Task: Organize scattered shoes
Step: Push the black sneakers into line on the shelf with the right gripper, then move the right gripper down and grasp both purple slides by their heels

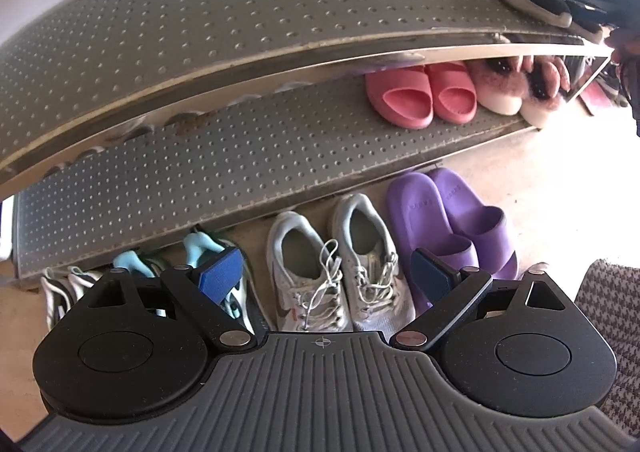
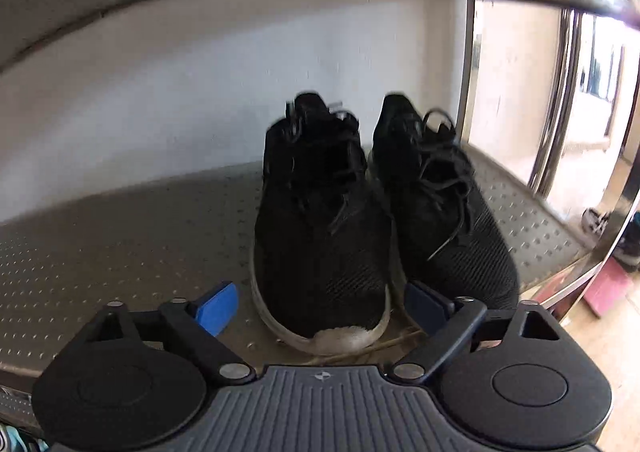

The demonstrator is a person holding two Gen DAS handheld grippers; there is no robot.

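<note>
On the rack's top shelf (image 2: 120, 236), black sneakers (image 2: 324, 236) sit paired; right gripper (image 2: 316, 304) fingers spread, empty. Left gripper (image 1: 324, 272), likewise spread, faces grey sneakers (image 1: 340, 272) on the floor; judged shelving.

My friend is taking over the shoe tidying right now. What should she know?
Left gripper: open, empty, above the grey sneakers on the floor.
Right gripper: open, at the toe of the black sneakers on the upper shelf.
Done: black pair up top; pink slides and fluffy slippers on the lower shelf.
Left: grey sneakers, purple slides, teal-trimmed sneakers on the floor.
</note>
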